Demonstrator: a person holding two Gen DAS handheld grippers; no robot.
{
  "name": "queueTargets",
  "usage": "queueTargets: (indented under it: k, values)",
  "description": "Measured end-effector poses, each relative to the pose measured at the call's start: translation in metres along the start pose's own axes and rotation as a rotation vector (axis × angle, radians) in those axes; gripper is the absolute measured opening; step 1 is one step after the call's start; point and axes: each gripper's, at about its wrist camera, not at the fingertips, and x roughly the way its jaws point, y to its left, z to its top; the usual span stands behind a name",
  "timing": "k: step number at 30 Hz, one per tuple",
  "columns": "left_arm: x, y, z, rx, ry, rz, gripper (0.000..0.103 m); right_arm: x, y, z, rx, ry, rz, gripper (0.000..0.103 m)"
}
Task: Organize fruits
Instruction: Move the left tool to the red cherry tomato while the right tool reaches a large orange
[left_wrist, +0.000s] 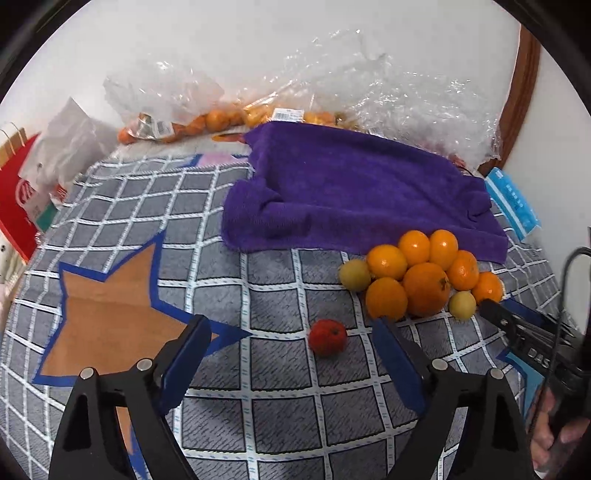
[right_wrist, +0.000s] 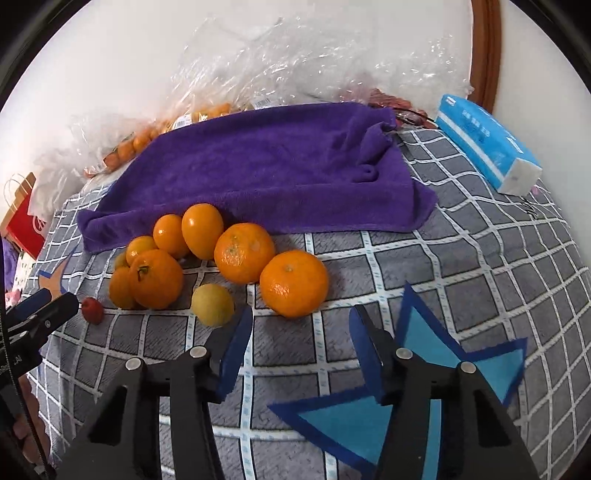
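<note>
Red fruit between left tool fingers — untouched, tool spread wide

Home setting: checked tablecloth, purple towel, tissue pack, shopping bags.

Right gripper: white letters "DAS", partly cut off. Bag labels: barcodes only, unreadable. Red bag logo and blue tissue pack print illegible.
</note>
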Motion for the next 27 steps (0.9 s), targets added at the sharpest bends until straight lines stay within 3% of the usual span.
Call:
queueTargets:
  k: [5, 11, 17, 27]
  values:
    - [0.007, -0.004, -0.004, 0.022, 0.001, -0.041, 0.080, 0.013, 0.000, 0.005, 0.000, -0.016, -0.011, 0.055]
    - [0.020, -0.012, -0.009, 0.056, 0.020, -0.039, 0.062, 0.019, 0.001, 0.009, -0.012, -0.041, -0.032, 0.055]
    - [0.021, -0.014, -0.011, 0.054, -0.016, -0.051, 0.049, 0.020, -0.002, 0.009, -0.002, -0.051, -0.014, 0.055]
    - [0.021, -0.016, -0.012, 0.064, -0.015, -0.041, 0.047, 0.024, 0.001, 0.011, -0.022, -0.034, -0.051, 0.055]
